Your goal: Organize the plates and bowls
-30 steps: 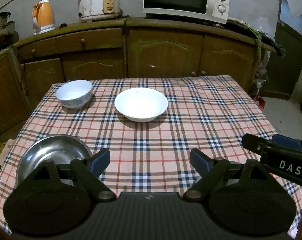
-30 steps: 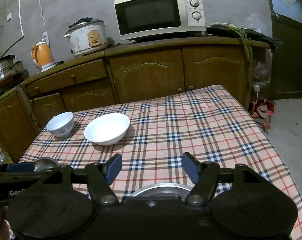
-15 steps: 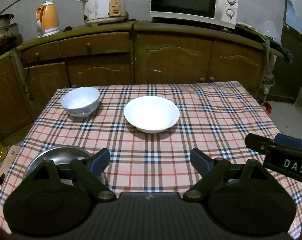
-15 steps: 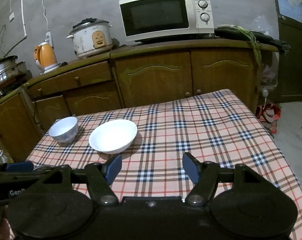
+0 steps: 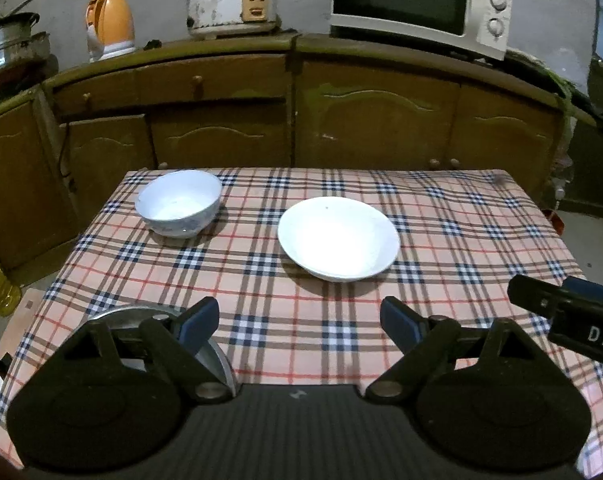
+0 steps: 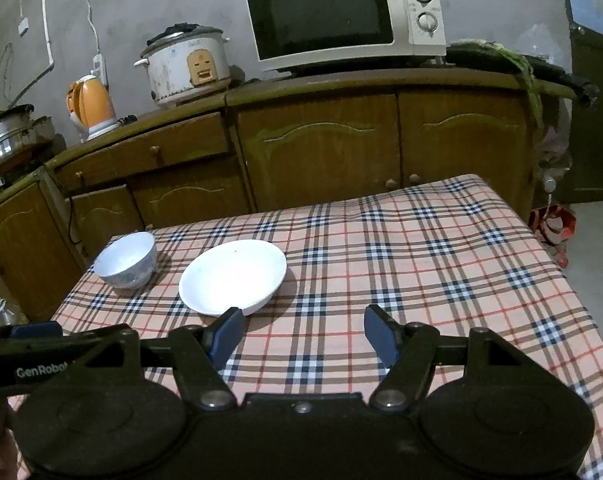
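A wide white bowl (image 5: 338, 237) sits mid-table on the plaid cloth; it also shows in the right wrist view (image 6: 232, 276). A smaller white bowl (image 5: 179, 202) stands at the far left corner, also in the right wrist view (image 6: 126, 260). A steel bowl (image 5: 141, 314) lies near the front left edge, mostly hidden behind my left gripper's finger. My left gripper (image 5: 297, 325) is open and empty, above the table's near part. My right gripper (image 6: 303, 336) is open and empty, just right of the white bowl's near rim. The right gripper's tip (image 5: 565, 312) shows in the left view.
The plaid table (image 6: 441, 264) ends at its right edge beside a floor area with a red item (image 6: 553, 224). Wooden cabinets (image 5: 293, 120) stand behind it, carrying a microwave (image 6: 341, 16), a rice cooker (image 6: 185, 64) and an orange kettle (image 6: 89, 106).
Both grippers have risen and pulled back, so the bowls sit lower in view. The steel bowl is now mostly hidden in the left view and gone from the right view.
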### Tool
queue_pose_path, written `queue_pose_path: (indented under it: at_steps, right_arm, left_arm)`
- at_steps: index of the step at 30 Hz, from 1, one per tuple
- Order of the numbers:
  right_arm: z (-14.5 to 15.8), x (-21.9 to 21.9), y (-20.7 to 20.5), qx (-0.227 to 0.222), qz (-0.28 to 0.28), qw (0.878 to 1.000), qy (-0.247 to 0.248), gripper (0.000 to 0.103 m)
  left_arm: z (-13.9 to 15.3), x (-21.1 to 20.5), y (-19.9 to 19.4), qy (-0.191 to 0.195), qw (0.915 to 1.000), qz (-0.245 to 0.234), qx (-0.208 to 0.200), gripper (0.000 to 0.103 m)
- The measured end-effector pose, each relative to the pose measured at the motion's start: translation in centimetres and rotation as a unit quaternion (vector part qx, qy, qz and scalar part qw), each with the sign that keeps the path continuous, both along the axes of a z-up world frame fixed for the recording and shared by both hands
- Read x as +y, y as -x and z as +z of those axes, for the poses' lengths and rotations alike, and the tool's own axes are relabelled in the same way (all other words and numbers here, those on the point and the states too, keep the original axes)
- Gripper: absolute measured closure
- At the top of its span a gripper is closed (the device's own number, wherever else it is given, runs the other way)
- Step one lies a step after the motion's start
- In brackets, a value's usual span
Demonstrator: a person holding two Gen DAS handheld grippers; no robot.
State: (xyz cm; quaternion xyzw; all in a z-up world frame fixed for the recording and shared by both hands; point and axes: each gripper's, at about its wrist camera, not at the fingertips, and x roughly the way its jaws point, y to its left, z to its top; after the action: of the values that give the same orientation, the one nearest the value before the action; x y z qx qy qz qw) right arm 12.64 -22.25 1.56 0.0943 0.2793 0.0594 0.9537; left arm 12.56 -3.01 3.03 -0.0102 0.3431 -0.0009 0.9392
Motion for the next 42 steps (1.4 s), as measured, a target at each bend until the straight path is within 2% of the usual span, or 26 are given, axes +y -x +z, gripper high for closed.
queue_pose_path:
  at_steps: [17,22,26,31,33,37,40,42]
  right_arm:
    - [-2.1,1.7,-9.5,0.025,0.009,0.999,-0.018,0.023]
    - [-3.6,2.6,-13.0,0.044,0.011,0.999,-0.014,0.023]
    - [-5.1,3.2,-15.5,0.064,0.013,0.998,-0.02,0.023]
    - [-7.1,3.8,-18.0,0.089,0.008,0.995,-0.033,0.023]
    - [-7.7,4.0,-18.8,0.098,0.008,0.994,-0.038,0.023]
    - [-9.4,4.1,-20.4,0.119,0.008,0.991,-0.056,0.023]
    - [-10.3,4.2,-21.2,0.129,0.008,0.989,-0.07,0.024]
    - [-10.8,4.2,-21.6,0.133,0.009,0.988,-0.076,0.024]
  left_arm:
    - [-2.6,2.1,-8.9,-0.004,0.9992,0.034,0.023,0.014]
    - [-4.3,2.8,-12.0,-0.001,0.9981,0.04,0.047,0.018]
    - [-5.6,2.7,-14.0,0.002,0.9972,0.035,0.066,0.031]
    - [-6.5,2.5,-15.7,0.001,0.9972,0.02,0.071,0.036]
    - [-6.9,2.3,-16.3,0.002,0.9969,0.013,0.078,0.045]
    - [-7.9,2.0,-17.4,-0.003,0.9959,0.01,0.09,0.057]
    - [-8.6,2.1,-18.0,0.011,0.9956,0.003,0.093,0.059]
    - [-8.8,2.2,-18.2,0.022,0.9954,-0.005,0.093,0.066]
